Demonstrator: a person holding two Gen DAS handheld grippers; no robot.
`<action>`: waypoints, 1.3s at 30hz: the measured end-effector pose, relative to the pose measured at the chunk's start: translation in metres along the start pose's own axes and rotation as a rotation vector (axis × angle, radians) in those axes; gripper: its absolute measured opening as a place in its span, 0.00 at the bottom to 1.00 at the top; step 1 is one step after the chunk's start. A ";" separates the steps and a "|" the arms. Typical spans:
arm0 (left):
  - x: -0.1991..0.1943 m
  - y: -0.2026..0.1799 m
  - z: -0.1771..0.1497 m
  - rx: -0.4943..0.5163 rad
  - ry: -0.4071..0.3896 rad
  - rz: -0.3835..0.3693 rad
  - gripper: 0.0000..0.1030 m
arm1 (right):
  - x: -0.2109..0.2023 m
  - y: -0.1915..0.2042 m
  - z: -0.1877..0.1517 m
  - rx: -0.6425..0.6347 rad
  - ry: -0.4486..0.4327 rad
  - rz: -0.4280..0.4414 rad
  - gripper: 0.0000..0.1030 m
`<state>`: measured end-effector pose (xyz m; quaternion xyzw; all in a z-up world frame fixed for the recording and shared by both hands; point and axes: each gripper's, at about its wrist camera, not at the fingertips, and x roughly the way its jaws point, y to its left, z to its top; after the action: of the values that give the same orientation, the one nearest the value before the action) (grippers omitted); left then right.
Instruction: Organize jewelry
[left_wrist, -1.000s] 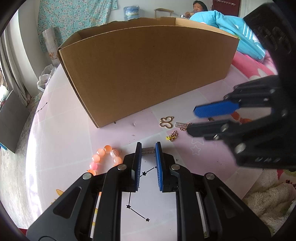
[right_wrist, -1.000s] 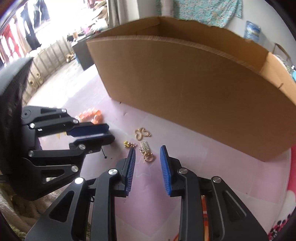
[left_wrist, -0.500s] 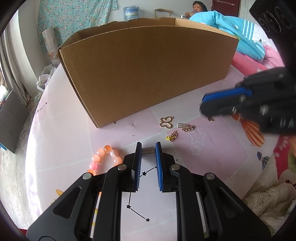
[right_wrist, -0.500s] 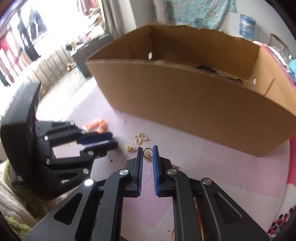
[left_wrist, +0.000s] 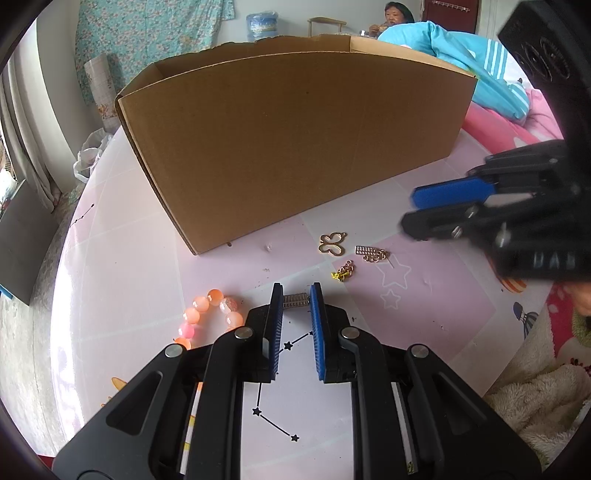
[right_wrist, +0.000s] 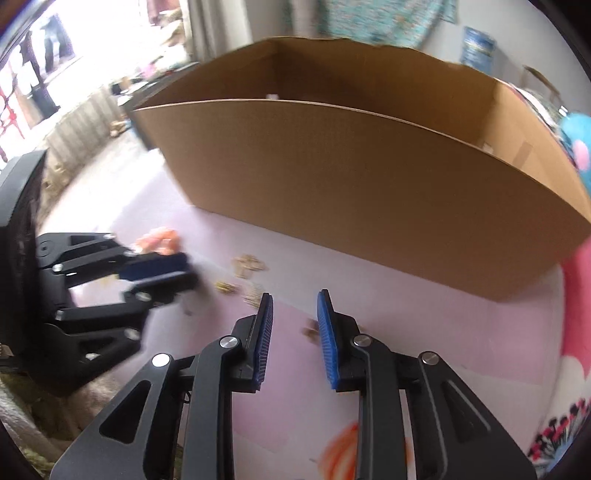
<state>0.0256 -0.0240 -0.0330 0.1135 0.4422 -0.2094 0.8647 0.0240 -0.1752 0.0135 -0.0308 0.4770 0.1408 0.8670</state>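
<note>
The cardboard box (left_wrist: 295, 147) is standing unmoved at the back of the bench (left_wrist: 122, 280), while the right gripper (right_wrist: 294, 325) is hanging above the surface, its jaws having just been reopening after a squeeze and now standing apart with nothing between them. So that grab is looking like a miss, judging by the gold butterfly charm (left_wrist: 332, 243), ridged charm (left_wrist: 371, 253) and small chain (left_wrist: 343, 271) lying loose before the box. The left gripper (left_wrist: 296, 301) is staying clamped on a small silver bar (left_wrist: 295, 300) beside the orange bead bracelet (left_wrist: 207, 314)
</note>
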 end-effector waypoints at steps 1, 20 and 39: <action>0.000 0.000 0.000 0.000 0.000 0.000 0.14 | 0.004 0.005 0.003 -0.019 0.003 0.021 0.24; -0.002 0.002 -0.003 0.002 -0.013 -0.008 0.13 | 0.016 0.017 0.009 -0.104 0.023 0.068 0.03; -0.058 0.011 0.014 -0.025 -0.108 -0.014 0.13 | -0.074 -0.002 0.013 -0.018 -0.200 0.096 0.03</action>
<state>0.0107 -0.0042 0.0225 0.0881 0.3983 -0.2157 0.8872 -0.0024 -0.1903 0.0825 -0.0017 0.3877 0.1887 0.9023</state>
